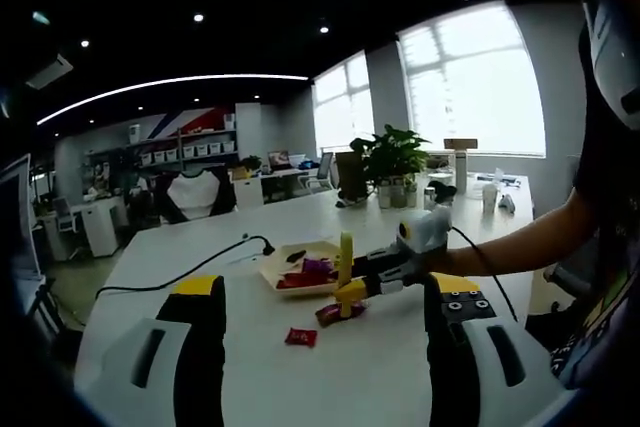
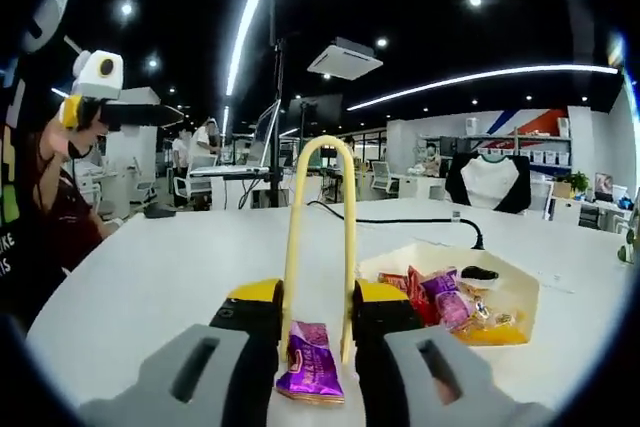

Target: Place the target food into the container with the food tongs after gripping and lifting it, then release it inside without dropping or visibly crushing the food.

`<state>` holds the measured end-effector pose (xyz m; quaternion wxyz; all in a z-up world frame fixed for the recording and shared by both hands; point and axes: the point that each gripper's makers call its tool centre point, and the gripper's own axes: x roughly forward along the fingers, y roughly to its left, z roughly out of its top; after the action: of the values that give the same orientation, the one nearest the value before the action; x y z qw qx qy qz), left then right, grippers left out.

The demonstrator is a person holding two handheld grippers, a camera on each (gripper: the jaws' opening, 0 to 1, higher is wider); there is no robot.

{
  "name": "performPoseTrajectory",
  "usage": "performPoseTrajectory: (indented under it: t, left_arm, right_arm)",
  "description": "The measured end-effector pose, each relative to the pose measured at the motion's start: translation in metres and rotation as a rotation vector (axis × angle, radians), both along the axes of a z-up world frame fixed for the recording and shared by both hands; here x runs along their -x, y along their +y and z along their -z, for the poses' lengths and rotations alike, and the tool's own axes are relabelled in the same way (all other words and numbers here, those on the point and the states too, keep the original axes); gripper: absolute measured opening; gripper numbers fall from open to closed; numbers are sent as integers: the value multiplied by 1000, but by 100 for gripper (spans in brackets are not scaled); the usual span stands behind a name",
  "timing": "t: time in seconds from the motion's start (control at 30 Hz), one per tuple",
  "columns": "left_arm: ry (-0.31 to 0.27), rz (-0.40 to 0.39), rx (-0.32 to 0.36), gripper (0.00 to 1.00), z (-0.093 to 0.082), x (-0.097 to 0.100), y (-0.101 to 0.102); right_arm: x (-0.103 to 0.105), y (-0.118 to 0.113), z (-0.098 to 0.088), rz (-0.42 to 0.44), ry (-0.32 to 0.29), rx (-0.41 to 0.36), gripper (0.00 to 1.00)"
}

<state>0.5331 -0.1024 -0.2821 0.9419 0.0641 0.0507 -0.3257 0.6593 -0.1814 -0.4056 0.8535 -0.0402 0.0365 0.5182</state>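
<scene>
step: your right gripper (image 2: 318,332) clamps yellow plastic tongs (image 2: 320,237) over purple foil candy (image 2: 310,372)
left gripper (image 1: 325,332): jaws apart, empty
next: pinch gently, lift, carry right to yellow paper tray (image 2: 515,297)

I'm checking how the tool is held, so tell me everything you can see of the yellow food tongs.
The yellow food tongs are one bent strip, seemingly plastic, forming a tall, narrow arch. In the right gripper view they stand upright between the right gripper's jaws, which press both arms inward. Their tips straddle a purple wrapped candy lying on the white table, left of the yellow tray. In the left gripper view the tongs stand in front of that tray.
</scene>
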Motion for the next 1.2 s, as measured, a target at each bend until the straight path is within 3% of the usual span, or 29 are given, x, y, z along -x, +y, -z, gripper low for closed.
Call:
performPoseTrajectory:
  t: [0.1, 0.13, 0.17, 0.27, 0.33, 0.43, 0.6, 0.9, 0.97, 1.2]
  left_arm:
    - [1, -5, 1, 87, 0, -1, 0]
    - [2, -5, 1, 87, 0, -1, 0]
    - [3, -6, 0, 87, 0, -2, 0]
    - [9, -5, -1, 87, 2, -3, -1]
    - [11, -3, -1, 86, 2, -4, -2]
    - [9, 4, -3, 86, 1, -4, -2]
    - [13, 10, -10, 86, 2, -4, -1]
    - [7, 9, -2, 86, -1, -7, 0]
    - [7, 11, -4, 86, 0, -7, 1]
    - [5, 12, -3, 86, 0, -8, 2]
  right_arm:
    - [5, 3, 7, -15, 10, 13, 24]
    - [4, 4, 1, -9, -22, -15, 24]
    - [4, 3, 3, 3, 2, -6, 24]
    - [6, 5, 3, 38, -26, 23, 22]
    - [6, 5, 3, 64, -5, 13, 20]
    - [10, 6, 2, 82, -44, 19, 18]
    - [7, 2, 0, 113, -6, -14, 18]
    - [-5, -10, -36, 172, -33, -91, 18]
    - [-11, -13, -53, 190, 8, -183, 18]
    - [-44, -34, -75, 236, -57, -153, 18]
